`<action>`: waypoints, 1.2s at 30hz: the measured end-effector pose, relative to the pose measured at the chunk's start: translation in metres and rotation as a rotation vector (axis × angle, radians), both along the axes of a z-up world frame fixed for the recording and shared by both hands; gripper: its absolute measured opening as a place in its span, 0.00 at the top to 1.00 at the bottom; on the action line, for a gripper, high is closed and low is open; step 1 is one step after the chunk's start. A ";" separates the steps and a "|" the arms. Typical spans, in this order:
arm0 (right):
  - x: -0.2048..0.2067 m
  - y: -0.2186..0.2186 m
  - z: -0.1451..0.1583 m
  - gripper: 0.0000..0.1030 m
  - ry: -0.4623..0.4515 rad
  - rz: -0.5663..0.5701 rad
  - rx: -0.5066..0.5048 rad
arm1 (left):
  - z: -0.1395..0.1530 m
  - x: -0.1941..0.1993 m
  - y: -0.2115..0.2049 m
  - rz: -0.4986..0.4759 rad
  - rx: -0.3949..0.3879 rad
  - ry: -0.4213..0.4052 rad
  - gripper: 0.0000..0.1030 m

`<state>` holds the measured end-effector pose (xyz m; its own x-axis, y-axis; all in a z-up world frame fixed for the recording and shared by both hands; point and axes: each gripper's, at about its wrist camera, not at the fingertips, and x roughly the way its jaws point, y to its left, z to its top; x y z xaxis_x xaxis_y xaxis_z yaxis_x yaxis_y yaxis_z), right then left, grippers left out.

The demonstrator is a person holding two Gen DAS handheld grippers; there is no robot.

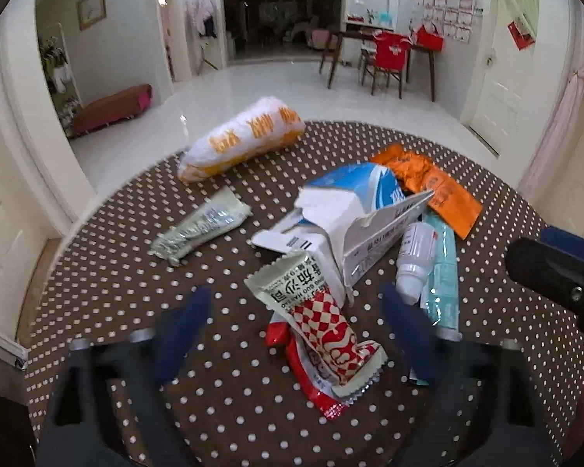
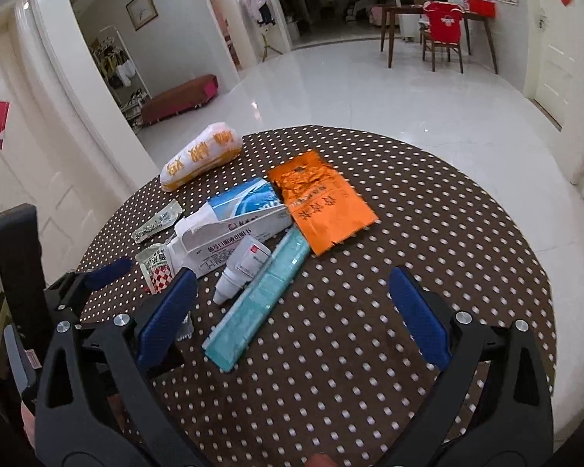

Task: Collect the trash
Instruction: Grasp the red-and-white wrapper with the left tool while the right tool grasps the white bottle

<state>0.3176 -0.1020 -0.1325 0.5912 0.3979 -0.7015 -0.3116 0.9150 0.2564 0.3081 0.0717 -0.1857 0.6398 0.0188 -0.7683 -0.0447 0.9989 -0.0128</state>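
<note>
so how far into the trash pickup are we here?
Nothing looks collected yet. The left claw is open and straddles the red-checkered wrapper, not closed on it. The right claw is open, empty, above the teal packet. Still lying on the dotted table: orange pouch, torn blue-white box, white bottle, green sachet, yellow-white bag. No bin in view.

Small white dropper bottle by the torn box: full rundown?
The small white dropper bottle looks like opaque plastic, with a label bearing a red patch and a white cap. It lies on its side on the dotted tablecloth, cap toward the camera, wedged between the torn white carton and the long teal packet, apparently touching both. No tongs hold it.
</note>
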 end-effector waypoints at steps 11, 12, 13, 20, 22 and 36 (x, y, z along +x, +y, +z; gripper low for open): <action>0.027 0.071 -0.033 0.68 0.049 0.123 -0.110 | -0.003 -0.023 0.034 -0.017 -0.148 -0.017 0.71; 0.028 0.074 -0.037 0.69 0.048 0.127 -0.119 | -0.002 -0.025 0.036 -0.014 -0.150 -0.019 0.71; 0.026 0.077 -0.038 0.69 0.034 0.130 -0.130 | -0.001 -0.026 0.039 -0.013 -0.152 -0.021 0.71; 0.009 0.069 -0.037 0.71 0.018 0.145 -0.096 | 0.003 -0.039 0.049 -0.009 -0.169 -0.020 0.69; 0.006 0.061 -0.035 0.72 0.023 0.145 -0.066 | 0.001 -0.041 0.049 -0.003 -0.163 -0.001 0.53; -0.028 0.018 -0.019 0.74 0.005 0.140 -0.001 | 0.007 -0.074 0.039 0.011 -0.133 -0.013 0.27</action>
<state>0.2893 -0.0839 -0.1510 0.5262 0.4756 -0.7050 -0.4346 0.8629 0.2577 0.2339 0.1105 -0.1786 0.6502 -0.0751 -0.7560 -0.0551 0.9878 -0.1455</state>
